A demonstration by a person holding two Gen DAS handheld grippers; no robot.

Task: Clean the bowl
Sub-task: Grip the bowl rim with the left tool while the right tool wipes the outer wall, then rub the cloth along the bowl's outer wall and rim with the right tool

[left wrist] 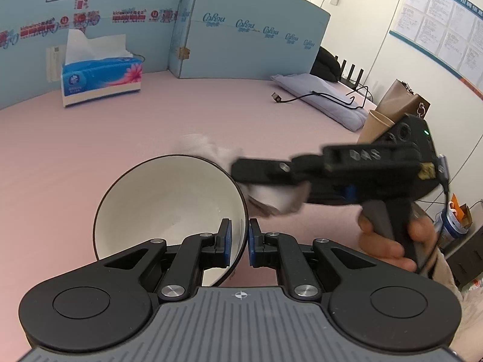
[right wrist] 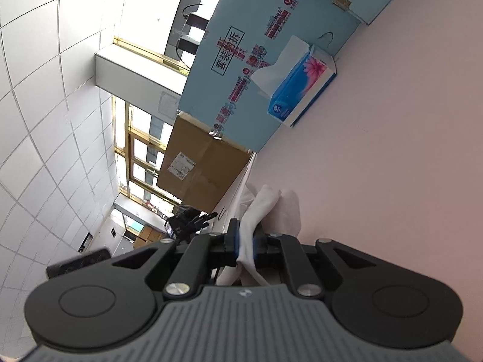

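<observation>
A white bowl (left wrist: 169,208) with a dark rim hangs tilted above the pink table, its inside facing me. My left gripper (left wrist: 240,242) is shut on the bowl's near wall, one blue pad inside and one outside. In the left wrist view the right gripper (left wrist: 241,170) reaches in from the right beside the bowl's far rim, blurred, with a crumpled white tissue (left wrist: 271,199) in its fingers. In the right wrist view, which is rolled on its side, my right gripper (right wrist: 245,246) is shut on that tissue (right wrist: 271,208). A hand (left wrist: 389,241) holds the right gripper's handle.
A blue tissue box (left wrist: 101,80) stands at the back left against the light blue cardboard wall (left wrist: 247,27); the tissue box (right wrist: 305,86) also shows in the right wrist view. At the right lie a folded grey cloth (left wrist: 317,96) with a black cable, a brown paper cup (left wrist: 377,123) and a bag.
</observation>
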